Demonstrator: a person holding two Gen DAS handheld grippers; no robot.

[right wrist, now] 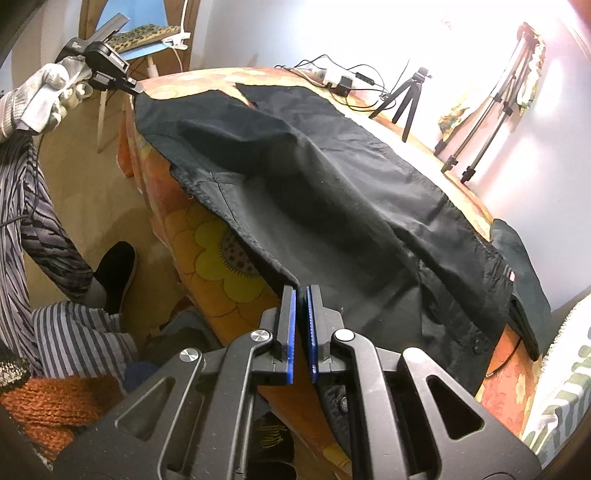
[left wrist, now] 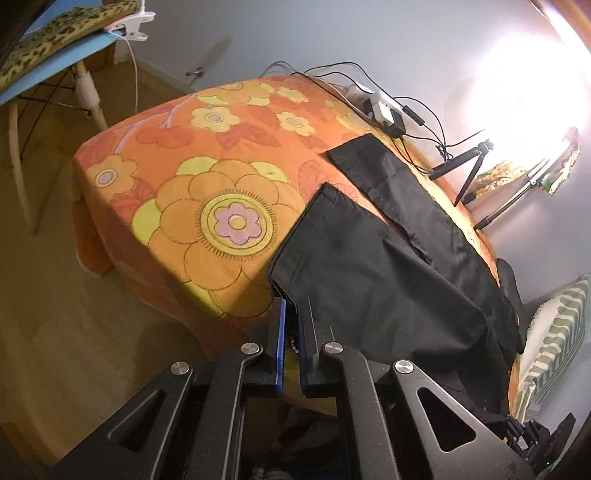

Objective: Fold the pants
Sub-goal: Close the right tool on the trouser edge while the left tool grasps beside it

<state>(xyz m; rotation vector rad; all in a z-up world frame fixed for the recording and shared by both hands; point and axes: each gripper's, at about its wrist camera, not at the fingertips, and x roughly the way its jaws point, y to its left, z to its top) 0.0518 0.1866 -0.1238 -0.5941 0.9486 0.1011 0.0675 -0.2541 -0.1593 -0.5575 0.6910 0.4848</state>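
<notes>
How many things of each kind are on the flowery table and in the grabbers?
Black pants: 1
Small black tripod: 1
White power strip with black plugs: 1
Grippers, left gripper and right gripper, both pinching the pants' near edge: 2
Total: 5

Looks like a room in someone's home: wood floor (left wrist: 55, 295), orange flowered tablecloth (left wrist: 184, 177), blue chair (left wrist: 48, 74) with a leopard-print cushion (left wrist: 55, 33), power strip (left wrist: 384, 105), small tripods (right wrist: 410, 96).
</notes>
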